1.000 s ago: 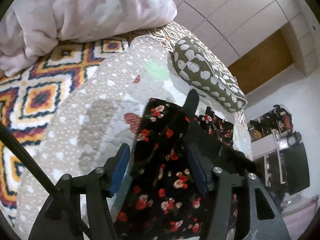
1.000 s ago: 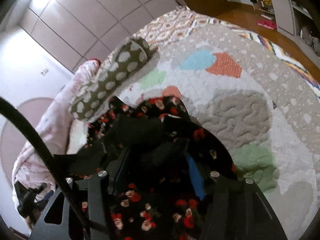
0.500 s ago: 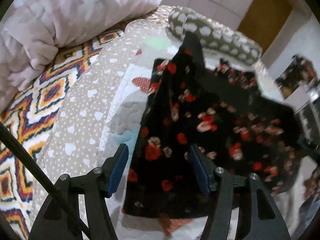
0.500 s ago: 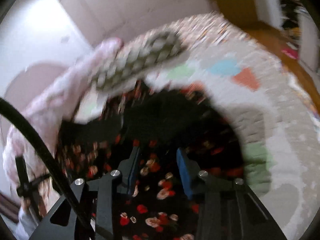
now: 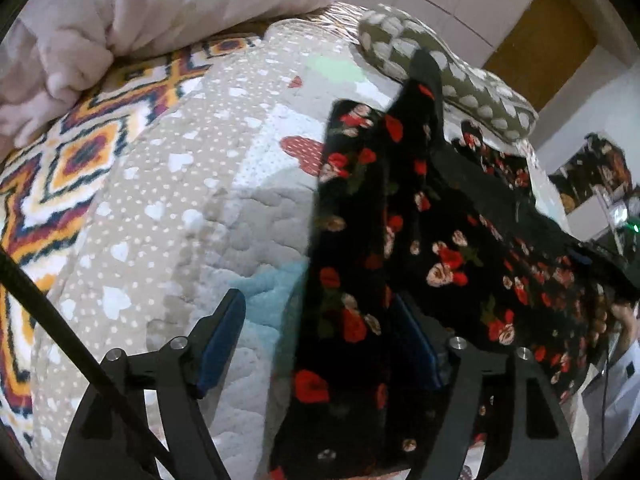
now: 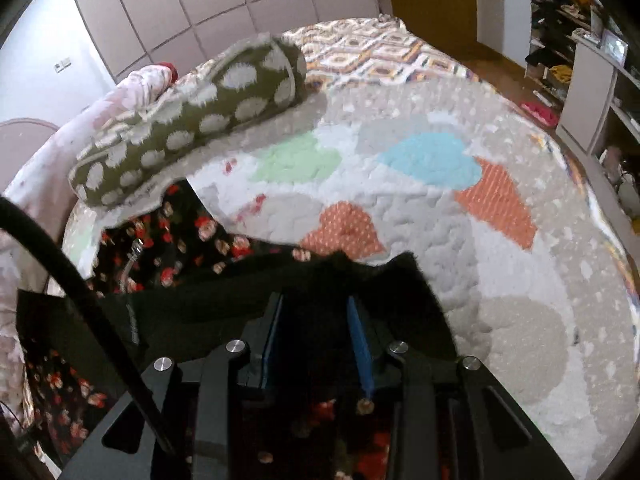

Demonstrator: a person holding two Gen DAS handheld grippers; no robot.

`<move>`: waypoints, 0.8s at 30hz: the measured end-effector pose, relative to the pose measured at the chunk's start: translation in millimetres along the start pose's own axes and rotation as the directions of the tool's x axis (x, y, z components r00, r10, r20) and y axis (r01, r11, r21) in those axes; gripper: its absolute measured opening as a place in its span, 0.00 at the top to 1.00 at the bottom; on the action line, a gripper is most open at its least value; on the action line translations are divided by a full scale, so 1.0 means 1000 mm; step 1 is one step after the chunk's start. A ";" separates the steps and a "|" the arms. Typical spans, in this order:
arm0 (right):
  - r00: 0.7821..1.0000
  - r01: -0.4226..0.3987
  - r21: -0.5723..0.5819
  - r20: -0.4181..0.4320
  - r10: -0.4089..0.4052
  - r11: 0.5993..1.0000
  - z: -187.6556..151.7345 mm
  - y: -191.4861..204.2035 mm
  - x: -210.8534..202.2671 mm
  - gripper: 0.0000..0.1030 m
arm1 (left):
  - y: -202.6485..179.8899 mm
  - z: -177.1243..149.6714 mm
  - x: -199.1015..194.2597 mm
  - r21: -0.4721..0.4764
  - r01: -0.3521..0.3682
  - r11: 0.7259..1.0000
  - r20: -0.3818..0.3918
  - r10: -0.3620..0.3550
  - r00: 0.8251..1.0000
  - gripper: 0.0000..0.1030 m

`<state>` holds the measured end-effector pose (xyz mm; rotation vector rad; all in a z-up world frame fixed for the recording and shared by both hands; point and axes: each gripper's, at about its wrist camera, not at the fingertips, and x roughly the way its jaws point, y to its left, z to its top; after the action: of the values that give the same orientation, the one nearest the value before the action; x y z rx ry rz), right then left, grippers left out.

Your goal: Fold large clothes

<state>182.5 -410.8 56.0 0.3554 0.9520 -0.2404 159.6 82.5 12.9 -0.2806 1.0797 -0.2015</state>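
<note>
A black garment with red and pink flowers [image 5: 436, 240] lies on the quilted bed cover [image 5: 192, 208]. My left gripper [image 5: 320, 332] is wide open; the garment's edge hangs between its fingers, by the right blue pad [image 5: 416, 344]. In the right wrist view the garment [image 6: 188, 236] is lifted towards the camera. My right gripper [image 6: 316, 336] has its blue pads a narrow gap apart with black cloth of the garment between them. Whether the pads press it is unclear.
An olive bolster pillow with white spots [image 6: 192, 120] lies at the head of the cover, also in the left view [image 5: 448, 76]. A pink duvet [image 5: 140, 12] is bunched at the far left. Shelves with clutter [image 6: 576, 60] stand beside the bed.
The right gripper has narrowed and lifted the garment's edge, uncovering more of the quilt. The left gripper stayed open while the garment shifted right between its fingers.
</note>
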 end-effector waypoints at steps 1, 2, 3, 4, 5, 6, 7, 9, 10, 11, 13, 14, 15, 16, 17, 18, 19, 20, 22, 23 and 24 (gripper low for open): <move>1.000 0.005 -0.003 0.022 -0.005 1.000 0.000 0.003 -0.010 0.64 | 0.006 0.001 -0.005 -0.022 -0.017 1.000 0.012 0.017 1.000 0.27; 0.999 0.010 -0.008 0.044 -0.010 1.000 -0.001 0.006 -0.021 0.60 | 0.011 0.002 -0.010 -0.041 -0.027 0.999 0.022 0.028 0.999 0.27; 0.998 0.004 -0.025 0.067 -0.002 1.000 -0.002 0.013 -0.035 0.58 | 0.019 0.004 -0.017 -0.070 -0.032 0.997 0.031 0.034 0.999 0.27; 0.997 -0.006 -0.050 0.081 0.010 0.999 -0.004 0.022 -0.049 0.58 | 0.025 0.004 -0.021 -0.088 -0.039 0.995 0.036 0.043 0.998 0.27; 0.996 -0.013 -0.073 0.087 0.019 0.997 -0.004 0.030 -0.057 0.58 | 0.029 0.004 -0.026 -0.100 -0.048 0.994 0.040 0.053 0.998 0.27; 0.995 -0.022 -0.110 0.092 0.032 0.994 -0.007 0.045 -0.070 0.58 | 0.033 0.002 -0.036 -0.107 -0.057 0.993 0.051 0.063 0.997 0.27; 0.995 -0.035 -0.140 0.093 0.048 0.990 -0.010 0.060 -0.079 0.58 | 0.034 -0.001 -0.043 -0.103 -0.063 0.993 0.060 0.070 0.996 0.27; 0.990 -0.095 -0.201 0.081 0.113 0.975 -0.019 0.097 -0.094 0.58 | 0.031 -0.011 -0.061 -0.071 -0.084 0.994 0.082 0.090 0.993 0.27; 0.986 -0.136 -0.228 0.061 0.154 0.964 -0.027 0.121 -0.099 0.58 | 0.029 -0.019 -0.070 -0.048 -0.093 0.995 0.095 0.097 0.991 0.27; 0.983 -0.166 -0.245 0.042 0.181 0.955 -0.031 0.137 -0.100 0.58 | 0.027 -0.026 -0.077 -0.025 -0.106 0.994 0.103 0.108 0.989 0.27; 0.969 -0.241 -0.288 -0.022 0.246 0.927 -0.046 0.181 -0.094 0.58 | 0.027 -0.039 -0.088 0.007 -0.124 0.992 0.110 0.122 0.986 0.27; 0.963 -0.266 -0.316 -0.052 0.263 0.911 -0.054 0.205 -0.089 0.58 | 0.028 -0.046 -0.092 0.014 -0.121 0.993 0.111 0.118 0.987 0.27; 0.959 -0.282 -0.357 -0.085 0.270 0.891 -0.063 0.231 -0.080 0.58 | 0.030 -0.053 -0.097 0.018 -0.111 0.994 0.109 0.108 0.988 0.27; 0.958 -0.288 -0.403 -0.114 0.265 0.869 -0.071 0.258 -0.069 0.58 | 0.035 -0.060 -0.102 0.019 -0.092 0.996 0.104 0.090 0.990 0.27; 0.958 -0.286 -0.437 -0.131 0.254 0.853 -0.078 0.277 -0.060 0.58 | 0.039 -0.065 -0.105 0.020 -0.082 0.996 0.101 0.079 0.992 0.27; 0.959 -0.283 -0.473 -0.147 0.242 0.834 -0.085 0.300 -0.047 0.59 | 0.043 -0.071 -0.109 0.021 -0.078 0.997 0.100 0.075 0.992 0.27; 0.959 -0.283 -0.496 -0.157 0.235 0.821 -0.092 0.318 -0.036 0.59 | 0.048 -0.076 -0.112 0.024 -0.080 0.996 0.101 0.078 0.992 0.27; 0.961 -0.277 -0.514 -0.163 0.225 0.812 -0.097 0.340 -0.020 0.59 | 0.052 -0.080 -0.113 0.025 -0.083 0.996 0.101 0.081 0.992 0.27; 0.962 -0.270 -0.525 -0.174 0.208 0.807 -0.103 0.368 0.004 0.59 | 0.060 -0.088 -0.116 0.032 -0.099 0.995 0.100 0.096 0.990 0.27; 0.961 -0.273 -0.529 -0.193 0.199 0.804 -0.105 0.379 0.018 0.59 | 0.064 -0.091 -0.117 0.037 -0.109 0.993 0.100 0.105 0.989 0.27; 0.957 -0.275 -0.531 -0.229 0.176 0.801 -0.108 0.389 0.035 0.57 | 0.068 -0.094 -0.118 0.041 -0.120 0.992 0.100 0.116 0.988 0.27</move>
<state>258.7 -13.0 43.2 -0.0602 1.0889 0.2992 23.5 169.6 48.8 -0.1816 0.9901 -0.1061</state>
